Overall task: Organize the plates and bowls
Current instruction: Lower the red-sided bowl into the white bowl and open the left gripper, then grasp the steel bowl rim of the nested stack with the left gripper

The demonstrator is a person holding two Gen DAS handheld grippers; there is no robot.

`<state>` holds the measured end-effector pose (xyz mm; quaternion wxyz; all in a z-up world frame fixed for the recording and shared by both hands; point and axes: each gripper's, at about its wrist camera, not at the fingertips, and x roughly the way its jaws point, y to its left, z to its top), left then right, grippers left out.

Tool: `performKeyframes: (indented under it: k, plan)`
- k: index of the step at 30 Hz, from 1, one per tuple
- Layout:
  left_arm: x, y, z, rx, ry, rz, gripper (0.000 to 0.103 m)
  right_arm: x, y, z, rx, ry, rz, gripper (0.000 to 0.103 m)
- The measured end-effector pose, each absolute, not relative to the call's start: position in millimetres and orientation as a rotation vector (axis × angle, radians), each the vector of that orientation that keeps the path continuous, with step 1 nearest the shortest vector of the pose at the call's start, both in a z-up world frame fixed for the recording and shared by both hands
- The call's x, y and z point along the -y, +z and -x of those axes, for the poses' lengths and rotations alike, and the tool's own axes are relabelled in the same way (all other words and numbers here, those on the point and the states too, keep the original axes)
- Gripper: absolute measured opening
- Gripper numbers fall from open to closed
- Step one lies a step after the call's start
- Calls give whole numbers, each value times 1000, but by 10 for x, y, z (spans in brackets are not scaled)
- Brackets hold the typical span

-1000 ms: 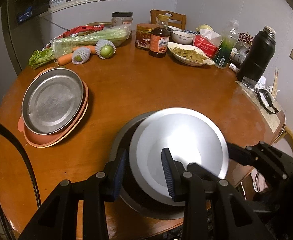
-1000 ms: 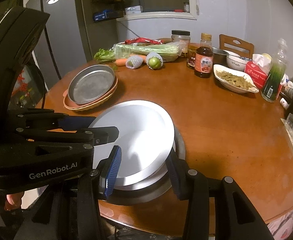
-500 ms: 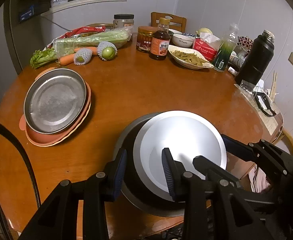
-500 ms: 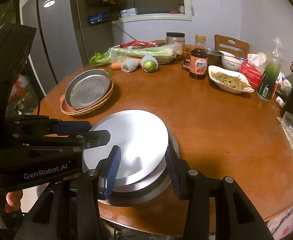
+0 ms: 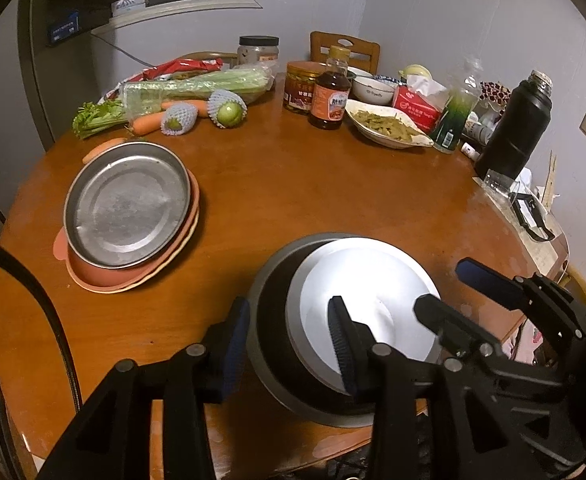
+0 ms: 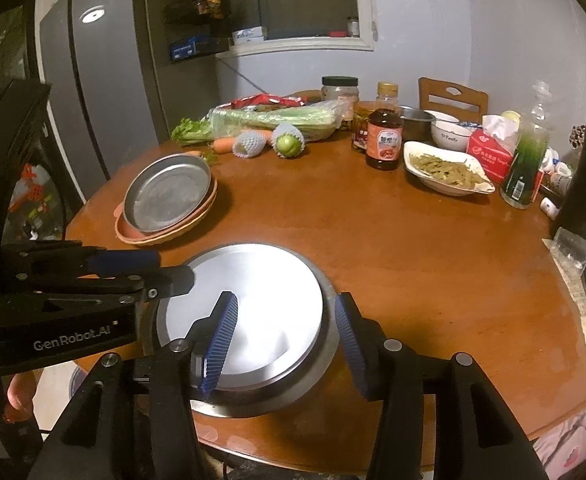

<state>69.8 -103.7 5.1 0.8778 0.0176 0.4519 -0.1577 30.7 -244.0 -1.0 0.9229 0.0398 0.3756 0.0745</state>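
A shiny steel plate (image 5: 369, 300) (image 6: 249, 300) lies inside a larger dark steel bowl (image 5: 269, 320) (image 6: 325, 356) at the near edge of the round wooden table (image 5: 293, 200). My left gripper (image 5: 289, 340) is open, its fingers astride the bowl's left rim. My right gripper (image 6: 285, 344) is open, its fingers astride the right rims of plate and bowl. A second steel plate (image 5: 127, 202) (image 6: 169, 192) rests on a stack of orange plates (image 5: 105, 276) (image 6: 149, 236) at the left.
At the table's far side are celery and carrots (image 5: 173, 100), netted fruit (image 5: 227, 108), a sauce bottle (image 5: 331, 92), jars, a white dish of food (image 5: 389, 128), a green bottle (image 5: 453, 116) and a black flask (image 5: 517, 124). A fridge (image 6: 105, 80) stands behind.
The plate has sunk lower and more level into the bowl. Both grippers pulled back and rose slightly, staying open around the rims.
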Motion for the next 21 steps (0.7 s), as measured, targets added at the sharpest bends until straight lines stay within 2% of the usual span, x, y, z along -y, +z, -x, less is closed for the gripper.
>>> performKeyframes:
  k: [14,21]
  plan:
    - [874,60,-669,-945,-300,-3,52,2658,14,-305,-768,95,-126,63]
    - [920,-41,-687,-976,-321,-3,55,2689,-80,-366,-811,107,-171,64]
